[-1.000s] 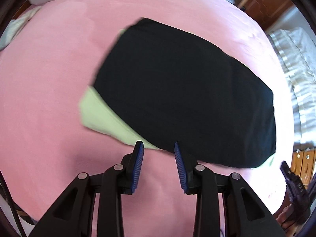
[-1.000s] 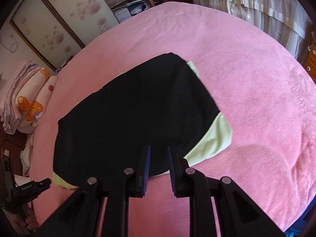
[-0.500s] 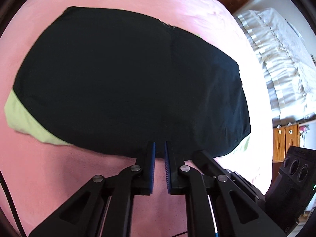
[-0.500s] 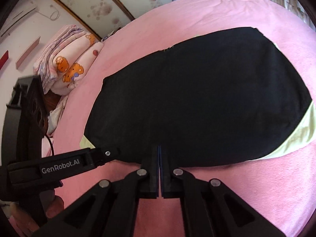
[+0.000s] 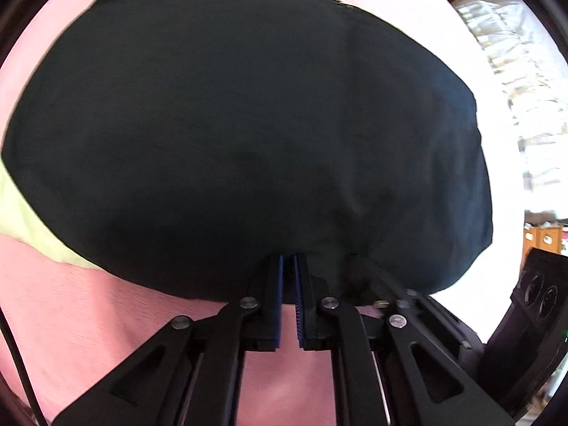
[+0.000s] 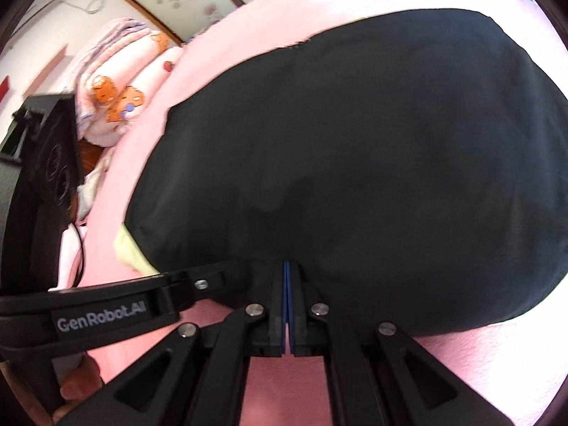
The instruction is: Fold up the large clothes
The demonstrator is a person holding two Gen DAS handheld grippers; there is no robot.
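Since a second ago both claws have come down and in toward the near hem of the black garment (image 5: 248, 124), which now fills most of each view where earlier much pink bed showed around it; both pairs of jaws have closed in that time.

The left claw (image 5: 288, 266) stands narrow, its blue pads nearly together with only a thin slit between, tips at the garment's near edge at 6 o'clock; whether cloth is pinched between them I cannot tell. The right claw (image 6: 286, 273) is fully closed, pads pressed flat together, tips likewise at the hem at 6 o'clock; a pinch of cloth cannot be made out there either.

The garment lies spread flat on the bed (image 5: 88, 319); a pale green part (image 5: 32, 227) pokes out from under it at 9 o'clock in the left view, and a small green corner (image 6: 131, 252) at 8 o'clock in the right view.

In the right view the left claw's arm crosses at 8 o'clock, its tip just beside the right claw; a folded blanket (image 6: 120, 81) with orange bears sits past the bed at 10 o'clock; a hand (image 6: 74, 387) shows at 7 o'clock. In the left view the right claw's body (image 5: 532, 301) appears at 4 o'clock; white curtains (image 5: 511, 81) hang at 2 o'clock.
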